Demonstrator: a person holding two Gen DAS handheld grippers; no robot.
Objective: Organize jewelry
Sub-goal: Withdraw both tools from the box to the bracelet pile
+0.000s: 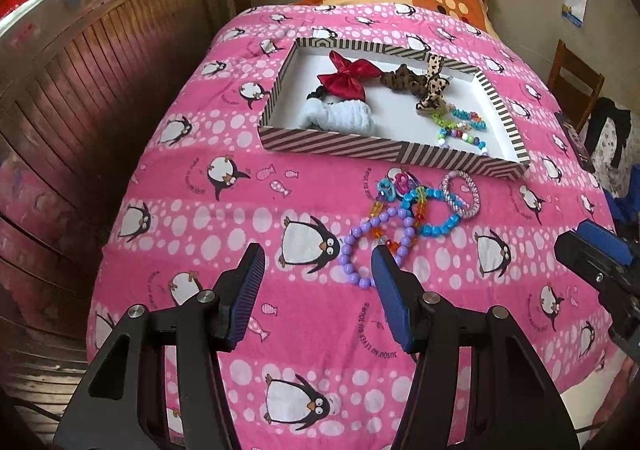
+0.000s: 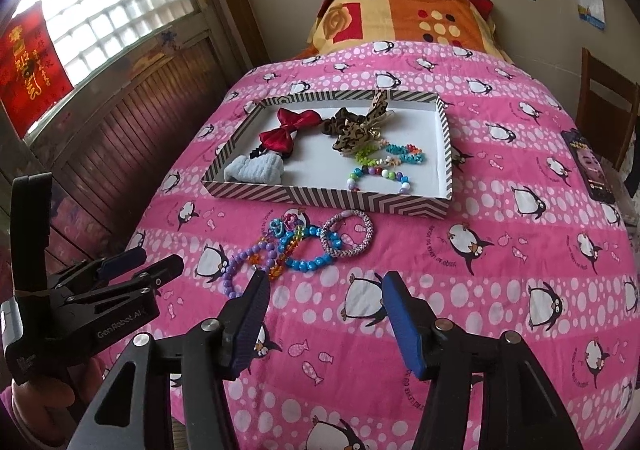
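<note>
- Both grippers hover over the pink quilt [image 1: 224,218] with jaws apart and nothing between the pads; left gripper [image 1: 318,262] sits just beside the purple bracelet [image 1: 372,246], its right finger [image 1: 386,270] overlapping the beads in view; whether it touches them I cannot tell
- right gripper [image 2: 324,290] stands near the same heap, its left finger [image 2: 256,290] by the orange beads [image 2: 276,270]
- loose bracelets lie tangled on the quilt, just in front of the striped tray [image 2: 332,202]: purple, blue [image 2: 308,254] and a woven pink-white bangle [image 2: 352,234], with small charms [image 2: 286,224] at the far end
- tray already holds a red bow [image 2: 286,130], a leopard bow [image 2: 360,130], a white scrunchie [image 2: 254,170] and bead bracelets [image 2: 380,174] at its right side
- step in hand, as I judge it: picking one bracelet from the heap to move it into the tray
- to do it well: pinch a single strand on a free arc away from the overlaps; the purple loop's near side looks clearest; lift slowly so linked pieces fall off instead of dragging along
- soft quilt gives under pressure; come down steeply and close fully on the beads, or they may roll out
- set it beside the other bead bracelets, clear of the bows
</note>
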